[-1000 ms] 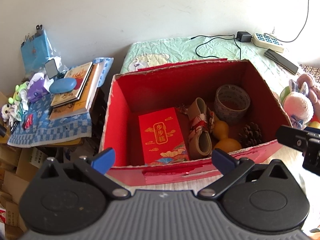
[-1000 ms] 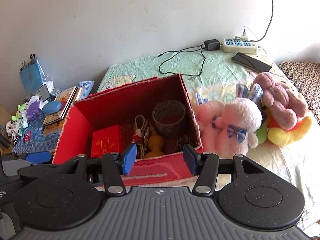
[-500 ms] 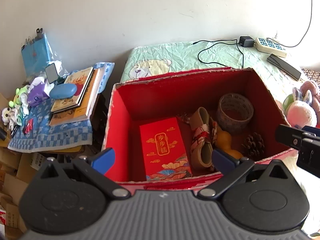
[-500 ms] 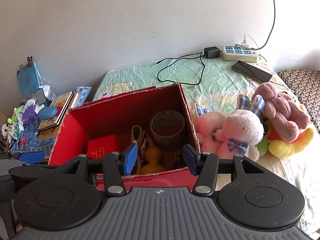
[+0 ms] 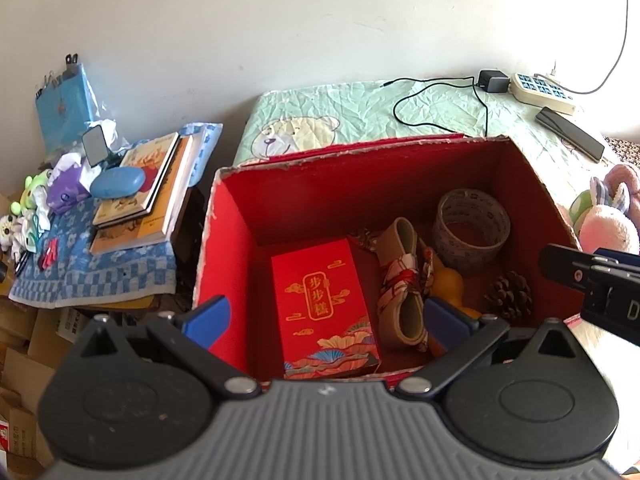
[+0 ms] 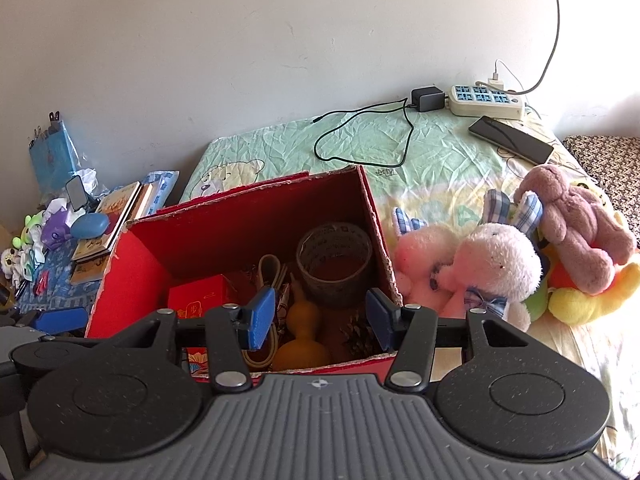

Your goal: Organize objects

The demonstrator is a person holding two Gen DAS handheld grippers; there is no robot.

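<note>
An open red cardboard box (image 5: 236, 240) stands on the bed; it also shows in the right wrist view (image 6: 132, 276). Inside lie a red packet (image 5: 320, 300), a folded strap bundle (image 5: 400, 280), a tape roll (image 5: 472, 228), a yellow gourd (image 6: 300, 340) and a pinecone (image 5: 510, 294). My left gripper (image 5: 326, 318) is open and empty above the box's near edge. My right gripper (image 6: 320, 318) is open and empty over the box's near right part. Plush toys (image 6: 492, 272) lie on the bed right of the box.
Left of the bed, a low stand with a blue checked cloth (image 5: 92, 276) holds books (image 5: 148, 196), a blue case (image 5: 116, 182) and small toys. A power strip (image 6: 484, 100), charger cable (image 6: 360, 136) and phone (image 6: 512, 140) lie at the bed's far side by the wall.
Both grippers have moved forward and up over the box, so more of its inside shows. Both stay open and empty.
</note>
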